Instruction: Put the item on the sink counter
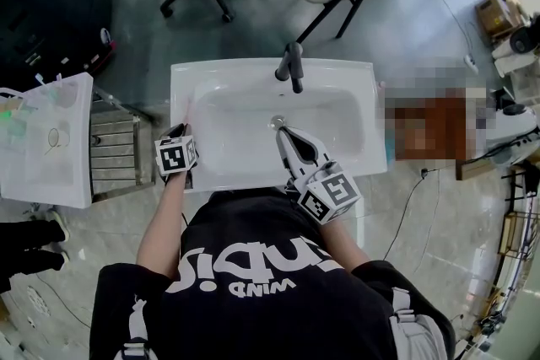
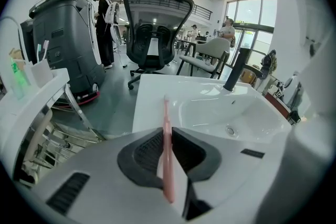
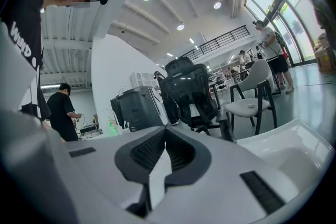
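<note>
Slim pink item point(image 2: 167, 157): clamped upright between the clenched jaws of the left gripper point(image 2: 166, 132), its tip above the flat left rim of the white sink point(image 2: 152, 92). Left gripper point(image 1: 179, 131): at the sink's front left corner. Right gripper point(image 1: 283, 135): over the basin, pointing towards the drain, jaws pressed together with nothing between them point(image 3: 165, 132). Black faucet point(image 1: 291, 66): rear centre of sink. Black office chair point(image 2: 155, 29): on the floor beyond.
</note>
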